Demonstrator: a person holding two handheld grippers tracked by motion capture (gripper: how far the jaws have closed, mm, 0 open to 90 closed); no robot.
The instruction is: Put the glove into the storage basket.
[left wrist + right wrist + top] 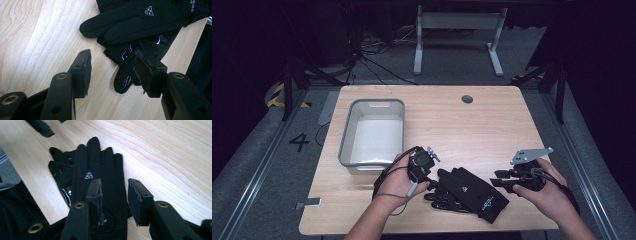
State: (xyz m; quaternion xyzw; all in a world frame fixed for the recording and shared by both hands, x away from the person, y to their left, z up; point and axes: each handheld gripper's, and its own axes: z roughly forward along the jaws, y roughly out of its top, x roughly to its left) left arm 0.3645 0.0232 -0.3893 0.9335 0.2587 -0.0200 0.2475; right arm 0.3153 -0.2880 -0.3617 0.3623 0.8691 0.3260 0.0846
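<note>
Left gripper [430,176]: fingers [82,72] standing apart, holding nothing; the fingertips of the lower glove [125,75] are lying between them, no pad pressing.
Right gripper [501,178]: fingers [96,197] standing apart over the cuff end of the top glove [97,177], gripping nothing.
Gloves: 2 black gloves [467,192] are lying stacked on the desk [472,125] near its front edge, between the 2 grippers; the top one shows a small white logo.
Left hand [399,182]: reaching in from the bottom, pointing its gripper right toward the glove fingertips.
Right hand [544,187]: holding its gripper level, pointing left at the cuff.
Bin [374,132]: grey, sitting just behind the left gripper.
</note>
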